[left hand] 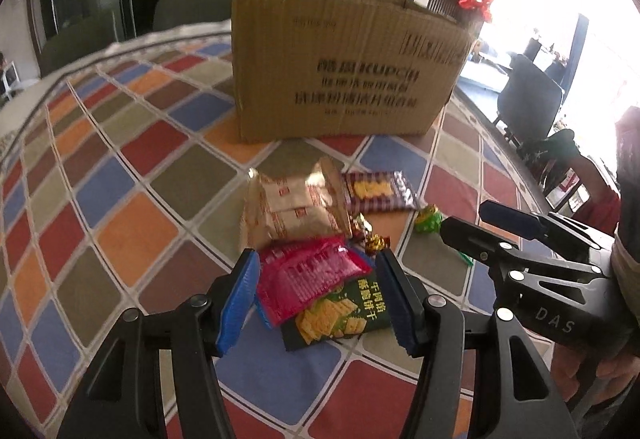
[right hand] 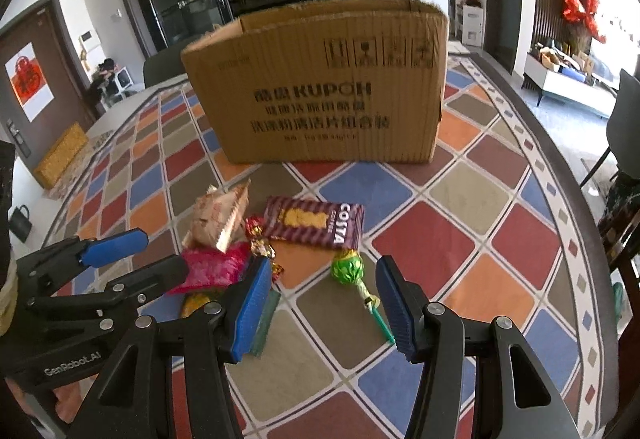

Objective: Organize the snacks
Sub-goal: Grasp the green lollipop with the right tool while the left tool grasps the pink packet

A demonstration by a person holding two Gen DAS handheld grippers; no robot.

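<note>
Hovering over snack pile (left hand: 316,239); left gripper (left hand: 316,299) jaws spread; right gripper (right hand: 324,303) jaws spread.

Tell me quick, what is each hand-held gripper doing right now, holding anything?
Left hand-held gripper: open, empty, framing the pink snack packet.
Right hand-held gripper: open, empty, framing the green lollipop.

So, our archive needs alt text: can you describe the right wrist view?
The right gripper, jaws open, hangs over a green lollipop on a checked tablecloth; snack packets and a cardboard box lie beyond.
</note>
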